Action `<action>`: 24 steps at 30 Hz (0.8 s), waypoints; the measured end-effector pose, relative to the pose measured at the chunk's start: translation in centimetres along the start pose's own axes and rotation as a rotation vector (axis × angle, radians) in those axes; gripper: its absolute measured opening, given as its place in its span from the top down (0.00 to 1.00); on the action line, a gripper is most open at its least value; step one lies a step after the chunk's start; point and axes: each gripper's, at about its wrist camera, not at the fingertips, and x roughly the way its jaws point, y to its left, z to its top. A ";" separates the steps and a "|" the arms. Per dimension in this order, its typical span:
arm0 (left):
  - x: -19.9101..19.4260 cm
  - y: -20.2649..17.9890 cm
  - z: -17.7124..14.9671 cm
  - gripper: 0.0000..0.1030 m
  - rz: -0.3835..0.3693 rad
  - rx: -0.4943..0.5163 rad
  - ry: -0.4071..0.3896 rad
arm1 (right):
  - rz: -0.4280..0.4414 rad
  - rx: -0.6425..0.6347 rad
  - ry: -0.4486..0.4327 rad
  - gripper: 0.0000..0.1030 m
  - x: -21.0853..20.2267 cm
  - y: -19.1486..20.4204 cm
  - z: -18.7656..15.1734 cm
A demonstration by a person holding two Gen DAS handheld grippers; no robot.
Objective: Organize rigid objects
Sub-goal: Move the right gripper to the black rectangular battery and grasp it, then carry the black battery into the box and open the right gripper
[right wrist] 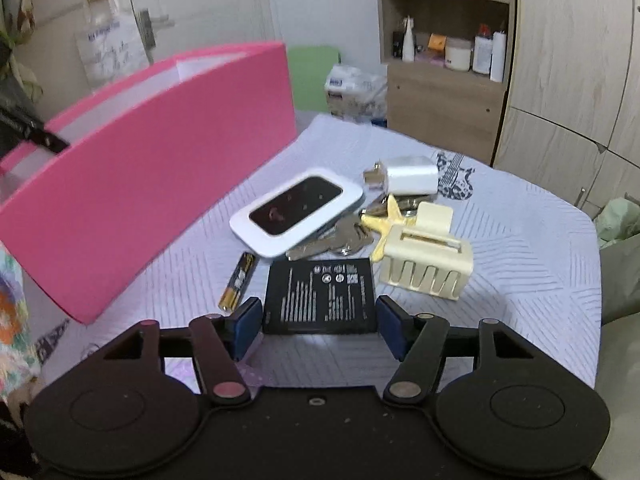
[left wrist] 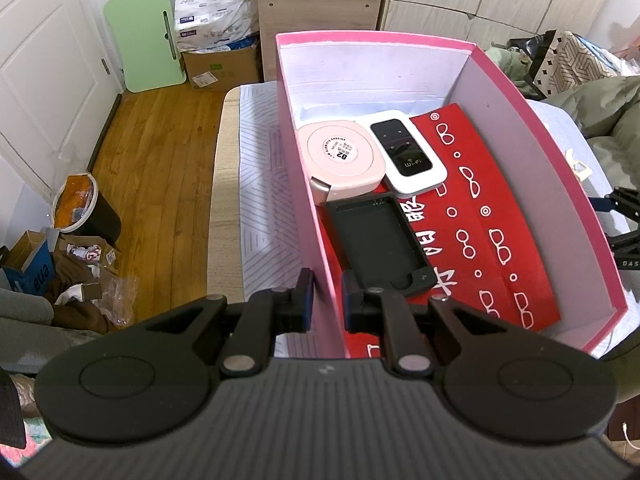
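Note:
A pink box (left wrist: 308,184) stands on the table; it also shows in the right wrist view (right wrist: 152,160). Inside lie a round pink case (left wrist: 342,156), a white Wi-Fi router (left wrist: 404,156), a black charger cradle (left wrist: 380,244) and a red card (left wrist: 492,216). My left gripper (left wrist: 327,300) straddles the box's left wall, its fingers a small gap apart, one on each side. My right gripper (right wrist: 318,328) is open around a flat black battery (right wrist: 320,294) lying on the cloth. Beyond it lie a second white router (right wrist: 298,212), keys (right wrist: 340,240), a cream hair claw (right wrist: 424,260), a white charger plug (right wrist: 404,176) and an AA battery (right wrist: 238,280).
The table has a pale striped cloth (right wrist: 520,248). A wooden shelf unit (right wrist: 444,80) and wardrobe (right wrist: 572,80) stand behind. On the floor to the left are a bin (left wrist: 86,210), cardboard boxes (left wrist: 220,68) and a green board (left wrist: 146,38).

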 end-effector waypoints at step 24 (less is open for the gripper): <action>-0.1 0.1 -0.2 0.87 -0.006 -0.005 -0.003 | -0.090 0.053 -0.154 0.35 -2.2 2.0 0.8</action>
